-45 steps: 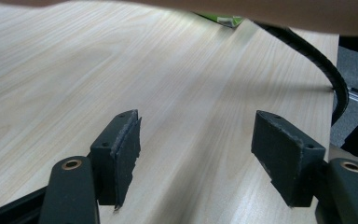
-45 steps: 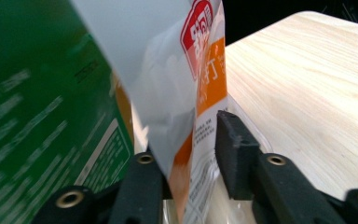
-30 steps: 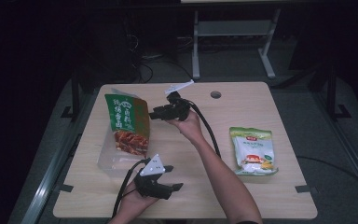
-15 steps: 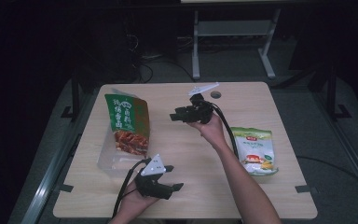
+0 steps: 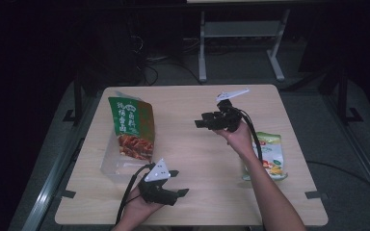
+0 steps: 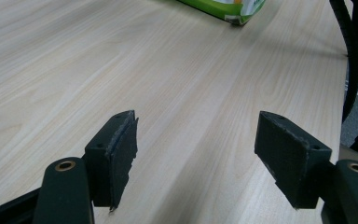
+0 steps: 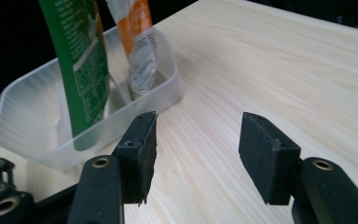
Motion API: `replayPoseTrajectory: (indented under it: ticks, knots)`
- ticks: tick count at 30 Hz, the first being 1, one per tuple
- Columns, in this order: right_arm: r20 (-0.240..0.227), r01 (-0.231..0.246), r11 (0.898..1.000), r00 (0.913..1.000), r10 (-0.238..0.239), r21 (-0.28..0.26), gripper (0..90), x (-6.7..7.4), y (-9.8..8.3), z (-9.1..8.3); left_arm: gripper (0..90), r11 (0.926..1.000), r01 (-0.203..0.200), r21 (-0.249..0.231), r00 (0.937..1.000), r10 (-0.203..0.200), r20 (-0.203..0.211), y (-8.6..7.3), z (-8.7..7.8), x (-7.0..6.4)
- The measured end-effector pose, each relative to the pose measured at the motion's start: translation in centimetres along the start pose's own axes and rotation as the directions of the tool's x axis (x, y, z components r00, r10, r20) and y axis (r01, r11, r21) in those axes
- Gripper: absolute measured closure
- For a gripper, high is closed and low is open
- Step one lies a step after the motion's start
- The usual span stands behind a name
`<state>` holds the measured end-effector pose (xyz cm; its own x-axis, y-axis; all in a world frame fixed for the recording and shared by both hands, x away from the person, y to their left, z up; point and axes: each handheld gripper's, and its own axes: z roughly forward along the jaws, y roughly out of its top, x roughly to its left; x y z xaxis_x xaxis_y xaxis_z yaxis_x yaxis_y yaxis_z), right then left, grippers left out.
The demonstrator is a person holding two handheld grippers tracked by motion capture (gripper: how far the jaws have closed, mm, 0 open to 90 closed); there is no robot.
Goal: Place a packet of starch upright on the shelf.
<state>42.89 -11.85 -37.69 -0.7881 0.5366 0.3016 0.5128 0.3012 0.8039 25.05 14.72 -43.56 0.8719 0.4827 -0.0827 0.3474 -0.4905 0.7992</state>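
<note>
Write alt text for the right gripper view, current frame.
The right gripper hangs open over the pale wooden table, nothing between its two black jaws. Past the left jaw, a clear plastic tub holds a green snack bag standing upright and an orange-and-white packet behind it.

A pale wood-grain surface with rounded corners stands in a dark room. 2 black brackets sit at its near edge, 1 at each side. Beyond its far edge a white metal stand rests on the grey floor, with dark cables lying just left of it.
</note>
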Motion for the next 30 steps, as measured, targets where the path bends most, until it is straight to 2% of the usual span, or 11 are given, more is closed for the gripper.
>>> replayPoseTrajectory:
  ticks: [5, 11, 17, 20, 22, 28, 30]
  knots:
    - [0.026, -0.004, 1.000, 0.9996, 0.004, 0.014, 43.8, -0.3, -0.7, -1.3, 28.8, 1.0000, 0.003, -0.005, 1.0000, -0.003, -0.006, 0.0, -0.1, 0.2]
    - [0.044, -0.039, 0.998, 0.9983, 0.037, 0.041, 41.6, -1.0, -1.8, -2.6, 28.2, 1.0000, 0.004, 0.000, 1.0000, -0.004, -0.006, -0.1, -0.1, 0.2]
    - [0.067, -0.043, 0.998, 0.9969, 0.040, 0.035, 41.1, -1.4, -3.0, -4.3, 28.0, 1.0000, 0.008, 0.002, 0.9999, -0.008, -0.007, -0.1, 0.0, 0.2]
    - [0.081, -0.062, 0.997, 0.9950, 0.058, 0.048, 39.5, -1.6, -3.6, -5.1, 27.9, 0.9999, 0.012, -0.003, 0.9999, -0.012, -0.003, 0.0, 0.1, 0.2]
    - [0.093, -0.058, 0.998, 0.9942, 0.054, 0.039, 39.8, -1.8, -4.1, -5.8, 27.9, 1.0000, 0.004, 0.006, 1.0000, -0.004, -0.004, 0.0, 0.1, 0.3]
    - [0.138, -0.089, 0.994, 0.9872, 0.080, 0.058, 38.1, -2.4, -5.7, -8.1, 27.4, 0.9997, 0.021, -0.008, 0.9998, -0.021, -0.003, 0.3, 0.6, 0.1]
    - [0.149, -0.088, 0.995, 0.9857, 0.079, 0.052, 38.6, -2.5, -6.3, -8.8, 27.4, 0.9991, 0.040, -0.011, 0.9991, -0.040, 0.017, 0.5, 0.8, 0.0]
